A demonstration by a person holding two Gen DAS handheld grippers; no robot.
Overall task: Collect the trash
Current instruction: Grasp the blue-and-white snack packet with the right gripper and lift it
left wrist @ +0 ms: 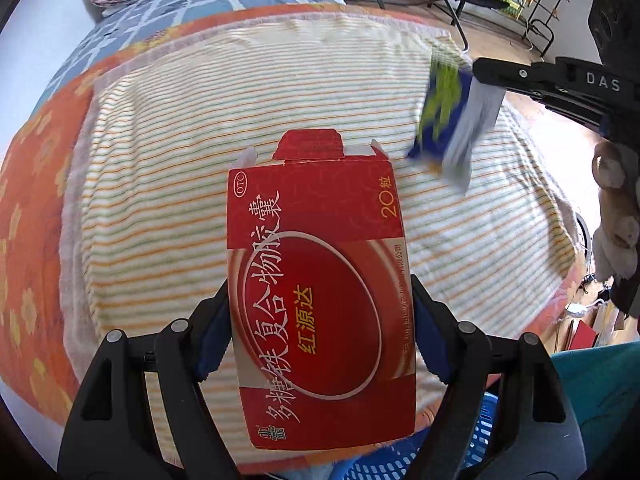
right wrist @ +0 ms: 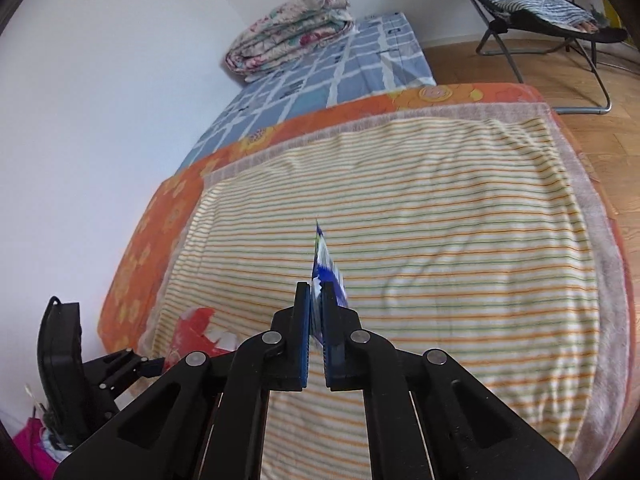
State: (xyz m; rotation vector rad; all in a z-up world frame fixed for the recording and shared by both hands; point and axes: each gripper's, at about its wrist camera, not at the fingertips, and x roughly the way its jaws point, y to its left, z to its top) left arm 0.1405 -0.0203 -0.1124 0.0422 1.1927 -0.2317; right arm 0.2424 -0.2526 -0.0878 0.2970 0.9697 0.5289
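Gripping a red medicine box (left wrist: 320,300) across its width, the left gripper (left wrist: 320,328) has its blue pads pressed on the box's two long sides, so its jaws stand wide yet are clamped on the carton, which is lifted clear of the striped towel (left wrist: 168,184) below it; the box's far end flap stands open, and its printed face with yellow and white characters points up at the camera. At the right of the left wrist view, the right gripper (right wrist: 316,312) reaches in from the right edge, and from its tip hangs a blue and green wrapper (left wrist: 448,120), blurred, above the far right part of the towel. Seen from the right wrist, that gripper's jaws are clenched together on the wrapper (right wrist: 326,268), whose thin edge pokes up and out beyond the pads. The towel, cream with orange and green stripes, is spread over an orange flowered sheet (right wrist: 152,240); beyond it lies a blue checked mattress (right wrist: 320,72) with a folded floral quilt (right wrist: 292,28) on its far end against the white wall. A folding chair (right wrist: 560,16) with a striped cloth on it stands on the wooden floor at the far right. Near the lower edge of the left wrist view a blue plastic basket (left wrist: 480,432) shows just below the held box
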